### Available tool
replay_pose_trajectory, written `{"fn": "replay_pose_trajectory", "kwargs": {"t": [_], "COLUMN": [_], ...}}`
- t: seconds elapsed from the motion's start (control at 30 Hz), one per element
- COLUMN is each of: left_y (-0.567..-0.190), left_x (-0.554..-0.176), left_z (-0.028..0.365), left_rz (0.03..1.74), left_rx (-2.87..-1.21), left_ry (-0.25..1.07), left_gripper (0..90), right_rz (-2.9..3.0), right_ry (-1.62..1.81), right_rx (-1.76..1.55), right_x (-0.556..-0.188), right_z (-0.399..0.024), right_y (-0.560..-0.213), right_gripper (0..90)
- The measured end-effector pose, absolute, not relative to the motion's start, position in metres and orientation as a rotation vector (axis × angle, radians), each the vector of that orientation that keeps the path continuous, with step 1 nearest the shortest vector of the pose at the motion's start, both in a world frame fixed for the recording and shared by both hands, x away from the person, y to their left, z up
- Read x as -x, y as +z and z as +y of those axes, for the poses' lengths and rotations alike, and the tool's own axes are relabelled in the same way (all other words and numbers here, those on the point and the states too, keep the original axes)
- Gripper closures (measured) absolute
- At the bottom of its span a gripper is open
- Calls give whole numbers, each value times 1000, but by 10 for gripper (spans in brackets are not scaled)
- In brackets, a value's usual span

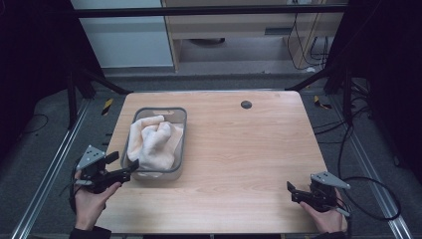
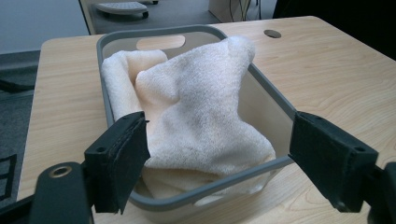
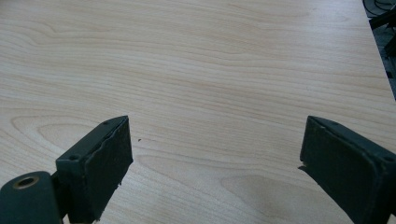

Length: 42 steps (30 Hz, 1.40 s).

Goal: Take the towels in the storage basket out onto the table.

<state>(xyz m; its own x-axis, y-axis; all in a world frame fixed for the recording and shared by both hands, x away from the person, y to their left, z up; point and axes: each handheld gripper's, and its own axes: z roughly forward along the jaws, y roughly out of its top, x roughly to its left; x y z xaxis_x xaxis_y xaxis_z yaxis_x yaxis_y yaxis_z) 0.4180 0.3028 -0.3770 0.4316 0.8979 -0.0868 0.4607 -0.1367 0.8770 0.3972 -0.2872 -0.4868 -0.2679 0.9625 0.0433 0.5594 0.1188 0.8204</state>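
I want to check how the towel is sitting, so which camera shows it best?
The left gripper view: the towel appears close up, bunched in the grey bin, draping over its near rim. The high view shows it small from above; the right gripper view faces bare table.

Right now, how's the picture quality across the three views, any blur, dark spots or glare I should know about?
High view: table evenly lit, surroundings and both grippers fall into dark; image soft overall. Left gripper view: towel and basket rim fairly sharp, the near jaws slightly soft, no glare. Right gripper view: wood grain clear, jaws dark with little detail, faint shadow under them.
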Motion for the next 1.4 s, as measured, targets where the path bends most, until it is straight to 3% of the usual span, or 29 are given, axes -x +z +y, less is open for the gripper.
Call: {"fn": "replay_pose_trajectory", "kwargs": {"t": [0.77,1.4], "left_y": [-368,-383], "left_x": [-454,-485], "left_z": [281,258], "left_rz": [1172,1203], "left_rx": [-1878,-1983], "left_ry": [558,560], "left_gripper": [181,181], "right_rz": [1900,1920], "right_ry": [1025,1019], "right_rx": [-1470,-1474], "right_x": [-399,-400], "right_z": [-288,-287], "right_y": [-488,-490], "right_gripper": [91,91]}}
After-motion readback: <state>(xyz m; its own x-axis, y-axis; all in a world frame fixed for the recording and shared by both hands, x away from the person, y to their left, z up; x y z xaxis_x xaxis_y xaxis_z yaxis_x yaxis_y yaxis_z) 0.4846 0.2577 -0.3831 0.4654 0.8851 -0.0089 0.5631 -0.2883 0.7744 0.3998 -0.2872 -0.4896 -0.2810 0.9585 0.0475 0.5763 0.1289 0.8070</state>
